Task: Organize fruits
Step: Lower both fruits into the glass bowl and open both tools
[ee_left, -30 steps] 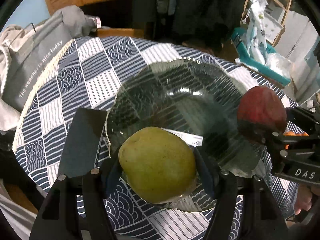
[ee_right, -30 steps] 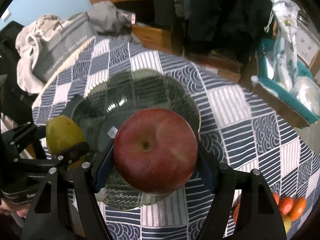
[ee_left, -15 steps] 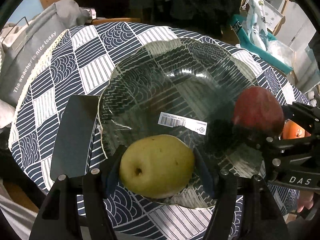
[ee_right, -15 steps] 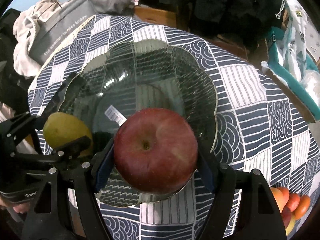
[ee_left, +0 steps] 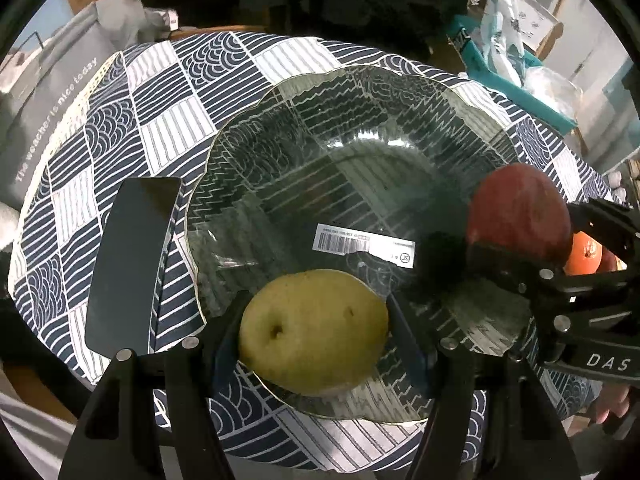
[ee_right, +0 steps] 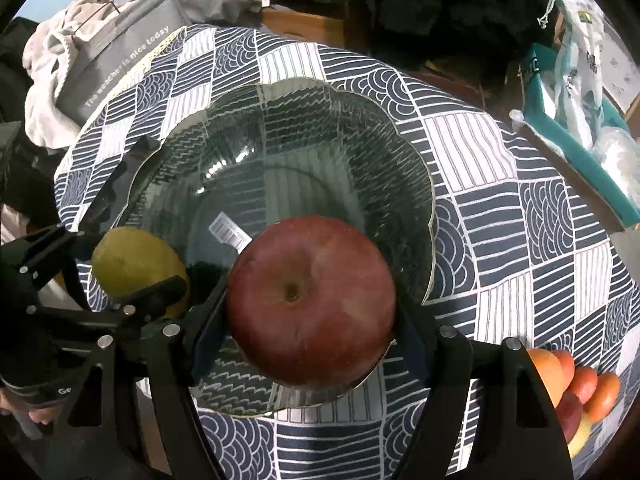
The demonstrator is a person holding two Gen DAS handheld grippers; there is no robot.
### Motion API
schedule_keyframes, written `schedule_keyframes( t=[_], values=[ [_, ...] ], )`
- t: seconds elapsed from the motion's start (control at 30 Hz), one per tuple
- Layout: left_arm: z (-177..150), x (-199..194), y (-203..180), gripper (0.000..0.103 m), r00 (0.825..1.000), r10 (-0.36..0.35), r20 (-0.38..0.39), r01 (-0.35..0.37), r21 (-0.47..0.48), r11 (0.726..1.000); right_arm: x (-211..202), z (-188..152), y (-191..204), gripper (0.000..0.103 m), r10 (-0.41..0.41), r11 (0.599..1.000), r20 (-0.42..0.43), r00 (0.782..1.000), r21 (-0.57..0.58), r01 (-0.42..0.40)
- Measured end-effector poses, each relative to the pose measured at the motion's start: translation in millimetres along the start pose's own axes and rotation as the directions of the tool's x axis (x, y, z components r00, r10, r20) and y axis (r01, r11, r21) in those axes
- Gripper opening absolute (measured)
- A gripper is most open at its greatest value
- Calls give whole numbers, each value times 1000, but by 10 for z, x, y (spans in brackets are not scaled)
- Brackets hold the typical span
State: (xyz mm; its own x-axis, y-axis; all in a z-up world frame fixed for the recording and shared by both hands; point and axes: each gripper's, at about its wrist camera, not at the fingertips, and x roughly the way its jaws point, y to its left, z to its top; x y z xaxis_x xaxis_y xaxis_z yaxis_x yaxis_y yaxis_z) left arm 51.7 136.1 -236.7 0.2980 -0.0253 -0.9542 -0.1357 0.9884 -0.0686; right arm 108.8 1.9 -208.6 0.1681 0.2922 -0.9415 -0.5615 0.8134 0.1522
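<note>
The left gripper point(ee_left: 314, 328) still pinches the yellow-green pear point(ee_left: 314, 326) between its two fingers, and the right gripper point(ee_right: 310, 308) still pinches the red apple point(ee_right: 311, 300) the same way; neither grip has changed over the last second. What has changed is the framing: both tools have come closer to the glass plate point(ee_left: 256, 120), which now fills more of each view than it did a second ago, and the barcode sticker point(ee_left: 364, 244) under its centre, hidden by the pear at first, shows in full. The pear sits over the near rim of the plate, the apple over its near right part; whether either fruit touches the glass cannot be told. The plate rests on the blue-and-white patterned tablecloth point(ee_right: 500, 200), with a dark flat phone-like slab point(ee_left: 132, 264) just beside its left edge. A cluster of orange and red fruits point(ee_right: 576, 388) lies on the cloth near the right gripper, well apart from the plate.
</note>
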Motion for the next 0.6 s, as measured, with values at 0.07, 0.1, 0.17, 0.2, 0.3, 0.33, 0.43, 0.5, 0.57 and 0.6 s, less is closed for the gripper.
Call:
schedule_keyframes(
  t=[0.07,0.1,0.17,0.2,0.3,0.33,0.43,0.5,0.57,0.6],
  values=[
    [-4,-9,7,70,1000,-6,9,6,-2,1000,10,8,7,75,-11,1000,-2,1000,-6,11],
    [-6,-24,4,70,1000,-4,17,4,0,1000,16,8,11,75,-14,1000,-2,1000,-10,14],
    [2,-63,11,73,999,15,34,-15,4,1000,22,6,21,76,-19,1000,3,1000,-20,19],
    [6,-79,18,75,999,22,42,-22,3,1000,23,10,22,76,-11,1000,3,1000,-20,11],
    [26,-110,62,77,999,19,49,-19,-14,1000,-18,36,-34,79,37,999,19,999,21,-37],
    [26,-115,67,77,999,17,50,-16,-19,1000,-20,44,-45,79,47,998,19,999,29,-48],
    [27,-124,76,77,998,22,50,-21,-22,1000,-8,40,-24,79,51,998,20,998,29,-52],
    [18,-136,70,77,998,25,53,-24,-18,1000,-4,35,-6,79,50,998,22,999,23,-50],
    [13,-151,67,77,998,31,56,-30,-14,999,-11,31,-1,79,56,998,24,998,30,-57],
    [6,-162,65,77,998,33,57,-33,-12,999,-19,24,-11,80,68,997,30,997,39,-69]
  ],
)
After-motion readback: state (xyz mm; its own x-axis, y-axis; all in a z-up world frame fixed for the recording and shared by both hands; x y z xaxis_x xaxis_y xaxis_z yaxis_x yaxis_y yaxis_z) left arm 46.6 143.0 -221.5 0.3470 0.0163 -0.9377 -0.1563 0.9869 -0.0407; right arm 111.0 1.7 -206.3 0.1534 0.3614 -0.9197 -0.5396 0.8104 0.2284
